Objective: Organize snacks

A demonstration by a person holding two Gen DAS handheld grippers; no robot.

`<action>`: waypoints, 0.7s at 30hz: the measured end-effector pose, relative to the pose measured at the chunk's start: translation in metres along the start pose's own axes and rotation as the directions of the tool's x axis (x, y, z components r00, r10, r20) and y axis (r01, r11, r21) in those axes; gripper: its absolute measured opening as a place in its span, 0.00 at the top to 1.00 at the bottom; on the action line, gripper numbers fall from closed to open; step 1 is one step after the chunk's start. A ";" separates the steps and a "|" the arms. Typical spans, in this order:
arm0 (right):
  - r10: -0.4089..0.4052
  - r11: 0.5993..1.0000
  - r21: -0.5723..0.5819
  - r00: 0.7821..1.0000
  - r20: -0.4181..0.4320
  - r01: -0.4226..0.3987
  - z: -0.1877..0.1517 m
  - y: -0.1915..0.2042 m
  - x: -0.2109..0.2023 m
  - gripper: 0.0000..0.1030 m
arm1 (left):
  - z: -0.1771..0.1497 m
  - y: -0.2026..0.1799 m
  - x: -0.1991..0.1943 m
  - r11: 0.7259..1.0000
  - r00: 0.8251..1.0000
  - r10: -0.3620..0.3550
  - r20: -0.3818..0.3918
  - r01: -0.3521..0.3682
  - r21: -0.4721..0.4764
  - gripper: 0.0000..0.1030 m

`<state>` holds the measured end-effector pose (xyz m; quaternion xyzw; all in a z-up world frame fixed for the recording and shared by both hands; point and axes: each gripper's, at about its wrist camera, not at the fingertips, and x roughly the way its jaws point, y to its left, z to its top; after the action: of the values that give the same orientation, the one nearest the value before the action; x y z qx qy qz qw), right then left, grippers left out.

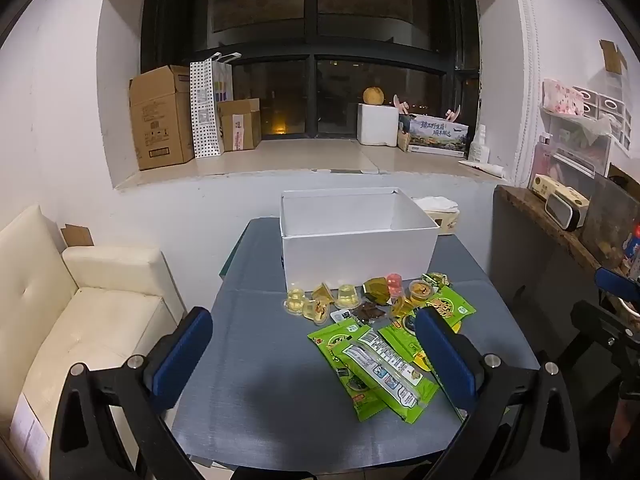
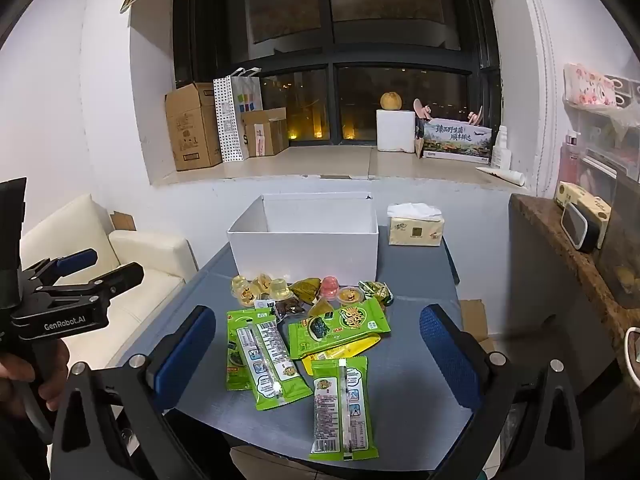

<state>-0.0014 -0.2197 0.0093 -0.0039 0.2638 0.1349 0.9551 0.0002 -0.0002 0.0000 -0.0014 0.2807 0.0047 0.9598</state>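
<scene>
Green snack packets (image 2: 304, 344) and what look like small jelly cups (image 2: 260, 286) lie between and ahead of the right gripper (image 2: 316, 344) jaws, spread wide. The left gripper (image 1: 314, 344) jaws are also apart, packets by the right-hand one. Beyond stands a white box (image 2: 308, 248) on the grey bench (image 2: 400, 380), under a dark window (image 2: 336, 60).

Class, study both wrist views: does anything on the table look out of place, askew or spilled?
Yes. The white box stands empty while the snacks lie loose in front of it: jelly cups tipped at odd angles, green packets overlapping crookedly. Nothing looks spilled or damaged. Both grippers, left and right, are open and empty.
</scene>
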 end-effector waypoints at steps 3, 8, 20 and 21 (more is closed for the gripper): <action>-0.002 1.000 0.001 1.000 -0.004 0.002 0.001 0.000 0.001 0.00 | 0.000 0.000 0.000 1.000 1.000 0.004 0.006 -0.004 0.005 0.00; -0.004 1.000 0.001 1.000 0.001 0.004 0.000 0.002 -0.002 0.00 | 0.001 -0.001 -0.002 1.000 1.000 -0.002 0.004 0.002 -0.005 0.00; -0.004 1.000 -0.011 1.000 0.001 0.004 -0.001 0.004 -0.001 0.00 | -0.001 -0.002 -0.001 1.000 1.000 -0.007 0.001 0.007 -0.005 0.00; -0.005 1.000 -0.012 1.000 0.001 0.005 -0.001 0.005 -0.001 0.00 | -0.001 -0.002 -0.001 1.000 1.000 -0.008 0.001 0.008 -0.005 0.00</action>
<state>-0.0035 -0.2155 0.0094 -0.0101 0.2626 0.1342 0.9555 -0.0013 -0.0020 -0.0004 -0.0050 0.2805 0.0014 0.9598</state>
